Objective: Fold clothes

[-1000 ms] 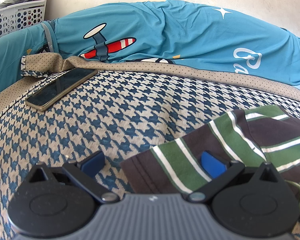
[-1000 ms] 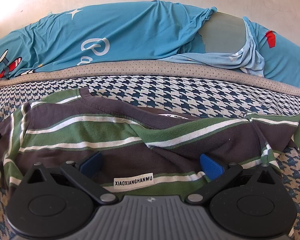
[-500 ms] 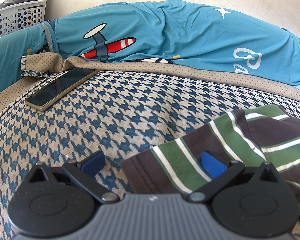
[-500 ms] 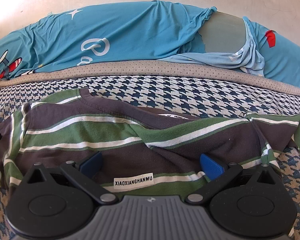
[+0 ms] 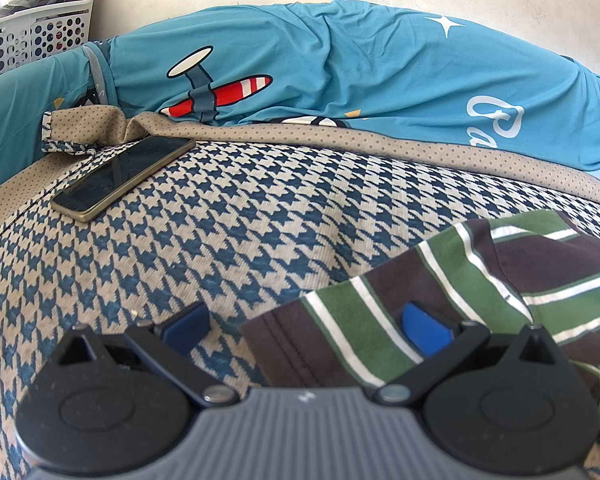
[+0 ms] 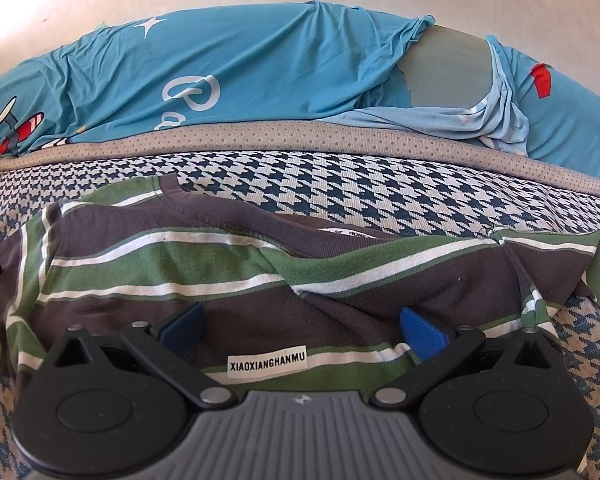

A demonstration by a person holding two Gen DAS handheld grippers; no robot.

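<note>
A brown, green and white striped shirt (image 6: 260,272) lies crumpled on the houndstooth bed cover (image 6: 340,184), collar toward the far side, a white label near my right gripper. My right gripper (image 6: 302,326) stands open low over the shirt's near edge, both blue pads apart above the cloth. In the left wrist view the shirt's sleeve end (image 5: 440,292) reaches in from the right. My left gripper (image 5: 304,324) is open too, its right pad over the sleeve hem, its left pad over bare cover.
A dark phone (image 5: 124,176) lies on the cover at the far left. A blue quilt with aeroplane prints (image 5: 340,64) is heaped along the wall behind. A white perforated basket (image 5: 32,40) stands in the far left corner.
</note>
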